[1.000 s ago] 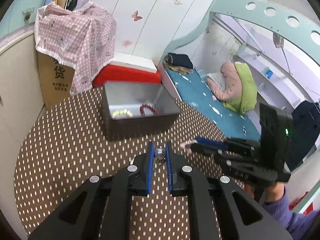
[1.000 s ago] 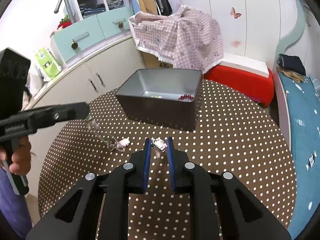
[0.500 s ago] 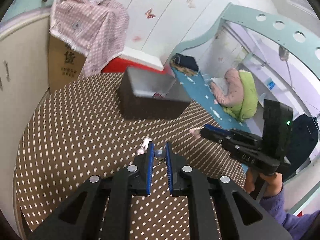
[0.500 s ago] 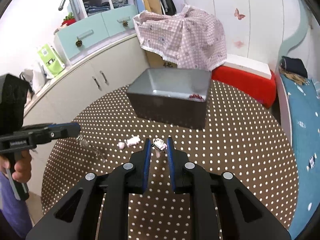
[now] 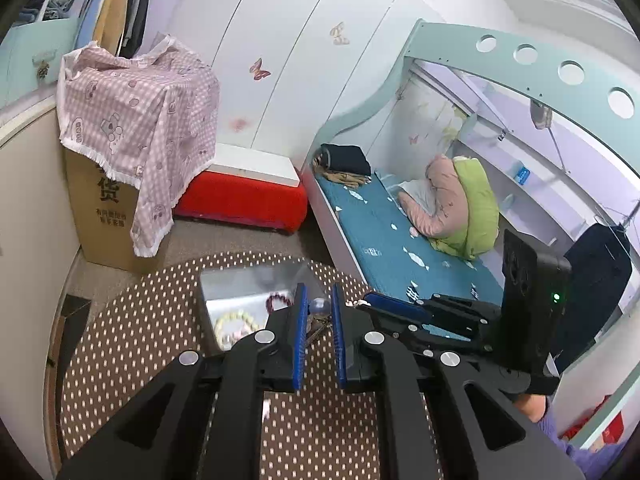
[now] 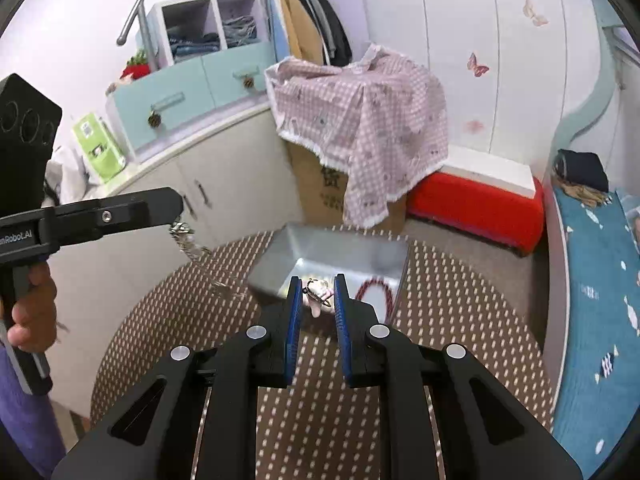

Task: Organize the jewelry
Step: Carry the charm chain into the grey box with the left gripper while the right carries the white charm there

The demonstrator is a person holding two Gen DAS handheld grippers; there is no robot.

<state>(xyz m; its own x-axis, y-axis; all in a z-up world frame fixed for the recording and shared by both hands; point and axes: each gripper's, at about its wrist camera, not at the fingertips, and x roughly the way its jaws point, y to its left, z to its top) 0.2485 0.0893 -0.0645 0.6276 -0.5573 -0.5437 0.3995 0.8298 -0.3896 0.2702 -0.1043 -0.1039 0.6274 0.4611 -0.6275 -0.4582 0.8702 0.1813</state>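
1. Left gripper [image 5: 319,314]: matte black angular frame with triangular cut-outs, blue ribbed pads on inner finger faces, round silver screw heads at the joints.
2. Right gripper [image 6: 316,296]: same black build, blue pads, silver screws.
3. Black box-shaped housing behind each gripper; small green light lit on the right unit, white lettering along the left unit's side.
4. Purple sleeve [image 5: 580,446] at the right wrist.

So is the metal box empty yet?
No. The metal box already holds a red bead bracelet and a pale bead bracelet.
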